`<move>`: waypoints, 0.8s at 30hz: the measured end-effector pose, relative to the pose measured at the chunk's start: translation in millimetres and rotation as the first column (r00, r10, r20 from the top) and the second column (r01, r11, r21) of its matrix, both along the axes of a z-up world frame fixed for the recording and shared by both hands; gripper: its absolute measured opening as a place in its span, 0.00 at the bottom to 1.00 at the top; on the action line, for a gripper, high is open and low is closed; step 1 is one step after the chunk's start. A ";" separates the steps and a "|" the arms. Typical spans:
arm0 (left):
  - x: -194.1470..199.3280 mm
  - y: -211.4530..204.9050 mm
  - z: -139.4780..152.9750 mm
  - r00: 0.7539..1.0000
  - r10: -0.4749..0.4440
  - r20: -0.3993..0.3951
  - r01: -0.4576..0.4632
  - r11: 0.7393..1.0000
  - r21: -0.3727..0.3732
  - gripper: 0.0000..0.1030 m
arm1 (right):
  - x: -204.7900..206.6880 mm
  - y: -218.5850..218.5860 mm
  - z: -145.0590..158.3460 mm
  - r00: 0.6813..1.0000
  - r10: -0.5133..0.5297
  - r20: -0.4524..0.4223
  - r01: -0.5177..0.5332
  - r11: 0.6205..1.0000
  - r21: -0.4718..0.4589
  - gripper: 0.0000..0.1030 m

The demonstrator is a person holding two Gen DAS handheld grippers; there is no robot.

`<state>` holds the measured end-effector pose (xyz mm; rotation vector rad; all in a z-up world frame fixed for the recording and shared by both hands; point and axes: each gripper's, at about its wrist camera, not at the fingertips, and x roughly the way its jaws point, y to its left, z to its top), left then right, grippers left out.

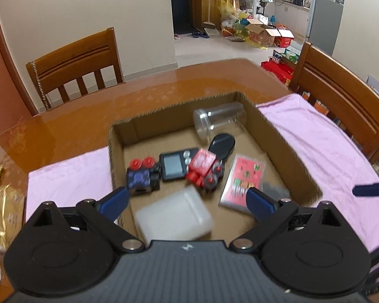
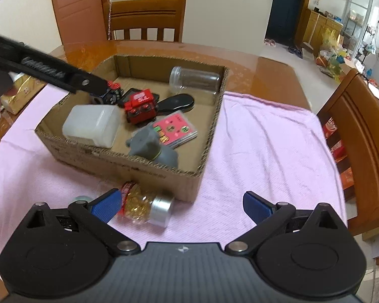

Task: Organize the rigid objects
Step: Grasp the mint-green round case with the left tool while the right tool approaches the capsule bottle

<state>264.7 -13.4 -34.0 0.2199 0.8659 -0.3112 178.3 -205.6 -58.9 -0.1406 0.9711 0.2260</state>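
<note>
Left wrist view: left gripper [image 1: 187, 200] hung over the near wall of the cardboard box [image 1: 285, 146], jaws spread wide with nothing between them.
Right wrist view: right gripper [image 2: 182, 204] hovered over the pink towel [image 2: 265, 151], jaws wide apart and empty.
Jar of golden pieces [image 2: 145, 208]: lay on its side on the towel against the box's front wall, partly behind the left fingertip [image 2: 106, 205].
Box contents: white plastic container [image 2: 92, 123], red toy train [image 2: 140, 108], clear jar [image 2: 194, 80] on its side, pink card [image 2: 176, 128], grey figure [image 2: 152, 146].
Hard to make out: grey figure blurred; blue toy [image 1: 141, 176] mostly hidden in the right view behind the other gripper's arm.
</note>
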 end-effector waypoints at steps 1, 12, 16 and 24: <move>-7.2 2.1 -1.7 1.000 0.004 0.003 -0.004 1.000 0.009 0.96 | -2.6 2.1 -2.8 1.000 0.008 -0.001 -0.008 1.000 -0.003 1.00; -62.4 -1.7 -50.0 0.991 0.011 -0.134 -0.011 1.000 -0.003 0.96 | -27.4 12.9 -37.1 0.998 0.052 -0.044 -0.055 0.996 -0.071 1.00; -66.7 -10.0 -77.7 0.981 0.030 -0.192 -0.033 0.999 -0.015 0.96 | -35.6 6.9 -48.1 0.996 0.054 -0.072 -0.061 0.994 -0.090 1.00; -68.0 -30.8 -115.5 0.972 0.044 -0.231 -0.042 0.999 0.012 0.96 | -43.6 1.0 -56.0 0.995 0.068 -0.075 -0.076 0.992 -0.101 1.00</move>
